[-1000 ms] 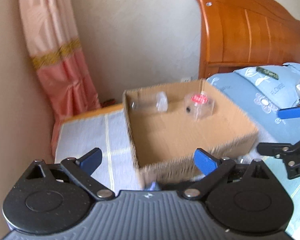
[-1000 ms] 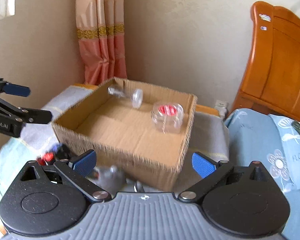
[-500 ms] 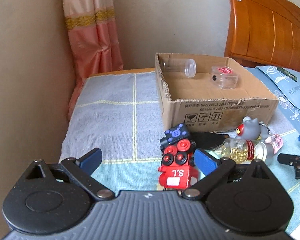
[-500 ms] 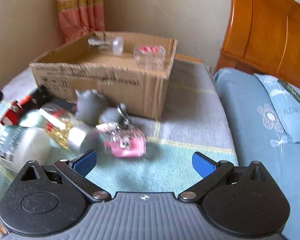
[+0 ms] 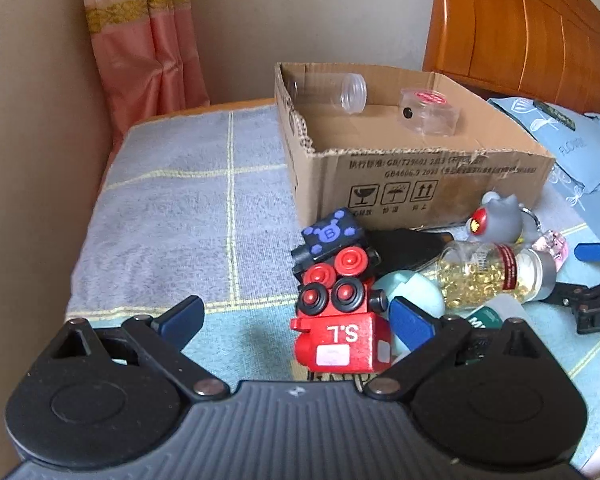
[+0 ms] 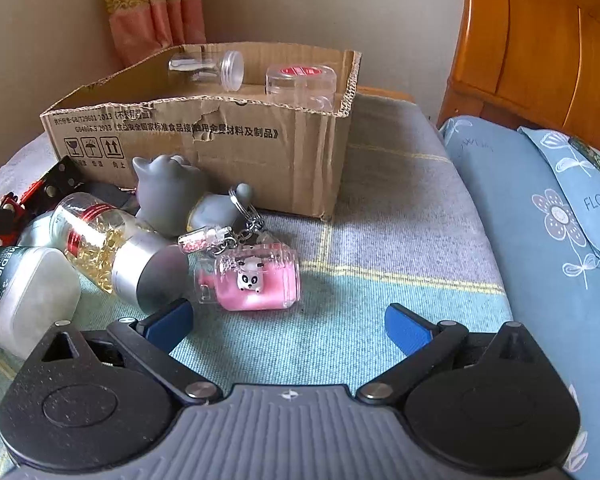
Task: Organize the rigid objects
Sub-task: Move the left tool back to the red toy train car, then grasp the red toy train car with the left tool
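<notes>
Lying in a loose heap on the blanket [image 6: 400, 208], just in front of the cardboard box [image 5: 420, 184], are the things I am sorting. Nearest my left claw [image 5: 296, 318] is the red toy train [image 5: 340, 320], tipped on end so its wheels face up and its "S.L" end faces me; it sits between my spread blue fingertips without either one touching it. A black block with blue dots [image 5: 330, 236] leans against the far end of the train. To the right of the train lies a pale teal rounded object [image 5: 416, 290], and beyond that a clear bottle of yellow capsules [image 5: 488, 272] on its side, silver cap pointing right.

From my right claw [image 6: 288, 316], also spread wide and holding nothing, the capsule bottle's cap points toward me, with a white "MEDICAL" bottle [image 6: 24, 292] lying just beside it at the left edge. A grey cat figure [image 6: 168, 192] sits behind the capsule bottle, close to the box wall. A pink keychain case [image 6: 252, 280] with a small panda face rests on the blanket just ahead of my right fingers, its chain running back toward the grey figure.

Inside the box, a clear tube with a screw lid [image 6: 210, 68] lies on its side near the far wall, and a round clear jar with a red top [image 6: 300, 84] stands beside it.

A blue flowered pillow [image 6: 540, 208] borders the blanket on the right, with an orange wooden headboard [image 6: 540, 40] behind it and a pink curtain [image 5: 140, 40] in the corner.
</notes>
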Demonstrator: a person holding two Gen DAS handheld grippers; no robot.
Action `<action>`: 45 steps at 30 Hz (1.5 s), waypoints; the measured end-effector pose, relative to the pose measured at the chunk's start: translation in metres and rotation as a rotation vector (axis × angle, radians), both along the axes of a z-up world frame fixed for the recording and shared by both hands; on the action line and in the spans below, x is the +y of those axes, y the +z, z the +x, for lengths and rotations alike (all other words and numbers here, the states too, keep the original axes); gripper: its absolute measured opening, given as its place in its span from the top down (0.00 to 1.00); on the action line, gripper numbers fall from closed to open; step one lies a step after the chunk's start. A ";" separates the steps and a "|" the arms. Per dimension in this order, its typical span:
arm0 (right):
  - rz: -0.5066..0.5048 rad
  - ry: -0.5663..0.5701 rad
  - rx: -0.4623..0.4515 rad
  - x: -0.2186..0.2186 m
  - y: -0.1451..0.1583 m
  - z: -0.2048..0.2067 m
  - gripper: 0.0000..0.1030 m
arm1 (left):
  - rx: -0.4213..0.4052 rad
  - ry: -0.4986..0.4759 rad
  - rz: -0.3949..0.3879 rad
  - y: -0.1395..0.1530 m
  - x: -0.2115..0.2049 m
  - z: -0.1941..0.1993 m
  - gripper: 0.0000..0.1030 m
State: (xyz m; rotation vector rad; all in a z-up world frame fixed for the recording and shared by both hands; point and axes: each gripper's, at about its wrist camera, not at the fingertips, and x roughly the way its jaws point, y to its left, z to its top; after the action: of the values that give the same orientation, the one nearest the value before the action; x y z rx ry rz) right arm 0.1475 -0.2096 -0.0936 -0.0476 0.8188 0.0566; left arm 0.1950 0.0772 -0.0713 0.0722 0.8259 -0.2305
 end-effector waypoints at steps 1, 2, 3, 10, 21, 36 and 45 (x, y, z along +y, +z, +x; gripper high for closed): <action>0.001 0.002 -0.010 0.000 -0.001 -0.002 0.00 | 0.007 0.007 -0.016 -0.002 0.002 0.001 0.04; 0.001 0.004 -0.019 -0.001 -0.001 -0.003 0.00 | 0.015 0.015 -0.029 -0.003 0.005 0.001 0.04; 0.002 0.005 -0.027 -0.001 -0.001 -0.004 0.00 | 0.024 0.023 -0.042 -0.005 0.008 0.002 0.04; 0.005 0.003 -0.051 -0.001 -0.003 -0.006 0.00 | 0.064 0.091 -0.045 -0.014 0.031 -0.003 0.04; 0.004 -0.011 -0.058 0.000 -0.003 -0.007 0.00 | -0.028 -0.177 0.097 -0.018 0.028 0.001 0.07; 0.001 -0.026 -0.049 0.001 -0.002 -0.005 0.00 | 0.008 -0.268 0.014 -0.013 0.034 -0.023 0.42; -0.001 -0.036 -0.048 0.003 -0.002 -0.008 0.00 | 0.042 -0.338 0.022 -0.010 0.030 -0.026 0.40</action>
State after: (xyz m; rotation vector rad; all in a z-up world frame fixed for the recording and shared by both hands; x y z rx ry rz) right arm 0.1391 -0.2069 -0.0957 -0.0345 0.7719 0.0209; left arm 0.1689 0.1070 -0.0811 0.2287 0.8561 -0.5426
